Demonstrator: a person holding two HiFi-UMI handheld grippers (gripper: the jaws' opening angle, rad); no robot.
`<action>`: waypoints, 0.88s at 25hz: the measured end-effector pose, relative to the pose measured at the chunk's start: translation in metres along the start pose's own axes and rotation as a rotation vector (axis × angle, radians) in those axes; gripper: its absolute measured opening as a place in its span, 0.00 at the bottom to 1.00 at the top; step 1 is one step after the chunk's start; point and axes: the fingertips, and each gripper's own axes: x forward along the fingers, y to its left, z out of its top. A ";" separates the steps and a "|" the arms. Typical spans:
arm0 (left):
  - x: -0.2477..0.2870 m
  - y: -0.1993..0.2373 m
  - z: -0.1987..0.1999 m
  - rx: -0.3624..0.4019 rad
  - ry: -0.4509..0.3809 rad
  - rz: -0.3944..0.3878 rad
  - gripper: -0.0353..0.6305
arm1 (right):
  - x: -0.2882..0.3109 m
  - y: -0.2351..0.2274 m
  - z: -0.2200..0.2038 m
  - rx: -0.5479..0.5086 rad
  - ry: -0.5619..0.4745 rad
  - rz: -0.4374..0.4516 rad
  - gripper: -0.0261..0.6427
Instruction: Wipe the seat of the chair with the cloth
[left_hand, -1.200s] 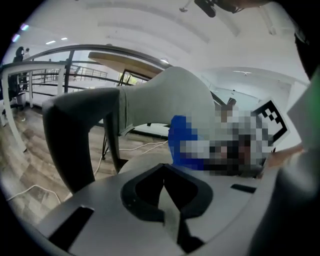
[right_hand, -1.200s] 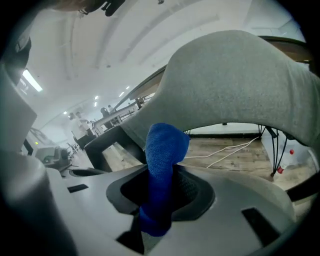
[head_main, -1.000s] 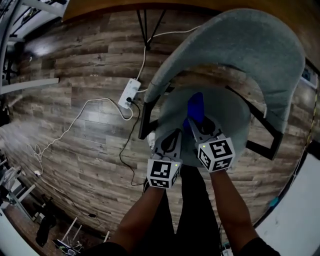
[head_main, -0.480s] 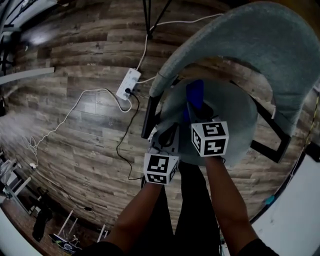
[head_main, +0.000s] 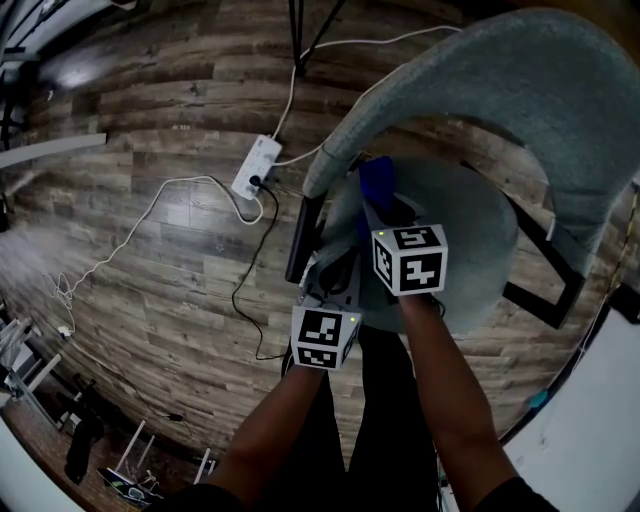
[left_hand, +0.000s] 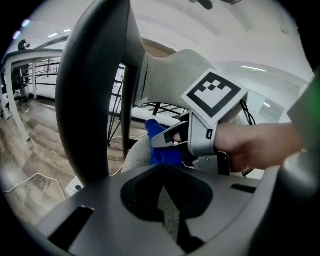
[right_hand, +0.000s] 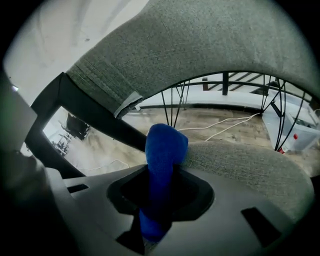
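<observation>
A grey fabric chair stands in front of me, its round seat (head_main: 470, 250) under a curved backrest (head_main: 520, 80). My right gripper (head_main: 378, 212) is shut on a blue cloth (head_main: 377, 178), which it presses on the seat's left part near the edge. In the right gripper view the cloth (right_hand: 162, 150) sticks up from between the jaws against the seat (right_hand: 240, 165). My left gripper (head_main: 337, 272) hangs shut and empty by the seat's near-left edge, beside the black frame leg (head_main: 300, 235). The left gripper view shows the cloth (left_hand: 160, 145) in the right gripper (left_hand: 172, 140).
A white power strip (head_main: 258, 166) with cables (head_main: 170, 215) lies on the wood floor left of the chair. Thin black legs (head_main: 300, 25) stand beyond it. The chair's black frame (head_main: 545, 300) juts out at the right. A pale wall (head_main: 600, 420) rises at the bottom right.
The right gripper has slid the blue cloth across the seat away from me and to the left. The left gripper has hardly moved.
</observation>
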 end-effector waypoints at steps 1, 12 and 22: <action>0.000 0.000 -0.001 0.001 0.003 0.001 0.06 | 0.001 -0.001 0.000 0.006 0.005 -0.001 0.20; 0.005 -0.005 0.005 0.027 0.005 0.004 0.06 | -0.002 -0.017 -0.001 0.022 0.020 -0.044 0.20; 0.013 -0.017 0.013 0.043 -0.015 0.013 0.06 | -0.015 -0.044 -0.003 0.058 0.009 -0.080 0.20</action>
